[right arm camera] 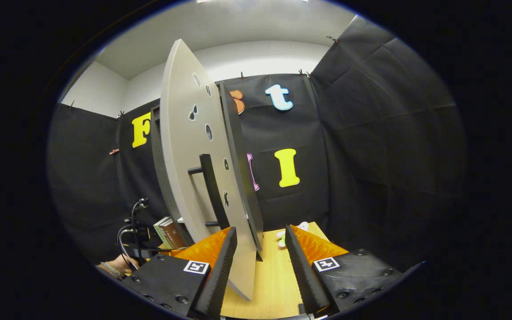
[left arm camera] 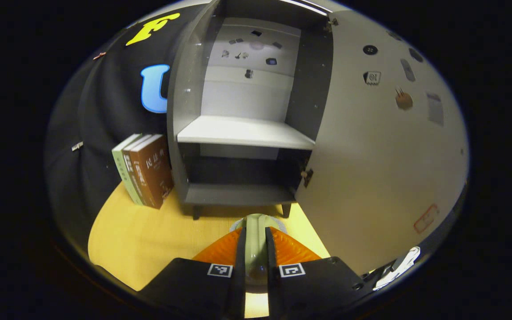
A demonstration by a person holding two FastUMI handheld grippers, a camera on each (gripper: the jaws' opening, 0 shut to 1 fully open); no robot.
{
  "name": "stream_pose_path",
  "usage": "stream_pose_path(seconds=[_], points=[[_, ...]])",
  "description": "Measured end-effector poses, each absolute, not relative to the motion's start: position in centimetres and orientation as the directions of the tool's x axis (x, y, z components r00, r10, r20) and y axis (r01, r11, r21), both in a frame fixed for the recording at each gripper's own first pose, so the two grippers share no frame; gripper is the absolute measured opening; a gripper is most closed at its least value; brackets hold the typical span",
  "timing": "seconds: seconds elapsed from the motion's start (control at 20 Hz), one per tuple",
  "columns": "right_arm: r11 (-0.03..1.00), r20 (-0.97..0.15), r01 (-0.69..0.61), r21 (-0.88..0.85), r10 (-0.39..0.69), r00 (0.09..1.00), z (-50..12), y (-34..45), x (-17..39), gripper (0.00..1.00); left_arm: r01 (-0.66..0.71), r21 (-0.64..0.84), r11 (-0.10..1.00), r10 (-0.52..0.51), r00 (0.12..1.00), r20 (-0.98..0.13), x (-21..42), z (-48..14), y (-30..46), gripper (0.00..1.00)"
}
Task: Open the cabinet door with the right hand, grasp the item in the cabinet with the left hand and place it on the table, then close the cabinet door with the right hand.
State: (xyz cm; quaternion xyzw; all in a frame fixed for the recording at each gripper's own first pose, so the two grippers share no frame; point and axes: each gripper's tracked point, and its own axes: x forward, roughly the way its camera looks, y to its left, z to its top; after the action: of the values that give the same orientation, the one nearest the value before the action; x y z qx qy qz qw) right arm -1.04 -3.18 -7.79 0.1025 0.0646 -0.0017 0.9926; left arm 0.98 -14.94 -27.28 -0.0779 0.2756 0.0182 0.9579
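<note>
left tool — clenched on pale item | right tool — spread, straddling cabinet door edge

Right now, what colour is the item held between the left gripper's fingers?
Pale green, glossy; the slim item shows best in the left gripper view, pinched by the left gripper above the wooden table.

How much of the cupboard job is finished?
Done: the cabinet door is swung open and the shelf is bare. In hand: the left gripper is shut on a pale green item, low above the table. Left: let it go, then close the door, whose edge stands between the right gripper fingers.
</note>
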Motion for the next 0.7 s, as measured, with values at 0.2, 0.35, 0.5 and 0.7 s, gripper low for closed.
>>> stream_pose_path(seconds=[0.2,0.35,0.5,0.7], points=[[0.981,-0.158,0.026,0.192,0.005,0.987,-8.7,-3.2,-2.0,0.7,-0.1,-0.134,0.986,0.011,0.836,-0.549,-1.6,-33.1,-16.2,0.24],[0.98,-0.18,0.006,0.199,0.031,0.983,-9.6,-3.2,-2.2,0.7,-0.154,-0.1,0.983,0.073,0.829,-0.555,-2.3,-37.5,-16.4,0.25],[0.975,-0.21,-0.007,0.221,0.055,0.976,-10.7,-3.5,-1.6,0.7,-0.198,-0.054,0.979,0.136,0.824,-0.55,-2.3,-41.3,-16.5,0.24],[0.964,-0.222,-0.03,0.265,0.091,0.971,-11.3,-3.6,-0.9,0.7,-0.248,-0.042,0.968,0.185,0.815,-0.549,-2.3,-45.1,-16.5,0.24]])
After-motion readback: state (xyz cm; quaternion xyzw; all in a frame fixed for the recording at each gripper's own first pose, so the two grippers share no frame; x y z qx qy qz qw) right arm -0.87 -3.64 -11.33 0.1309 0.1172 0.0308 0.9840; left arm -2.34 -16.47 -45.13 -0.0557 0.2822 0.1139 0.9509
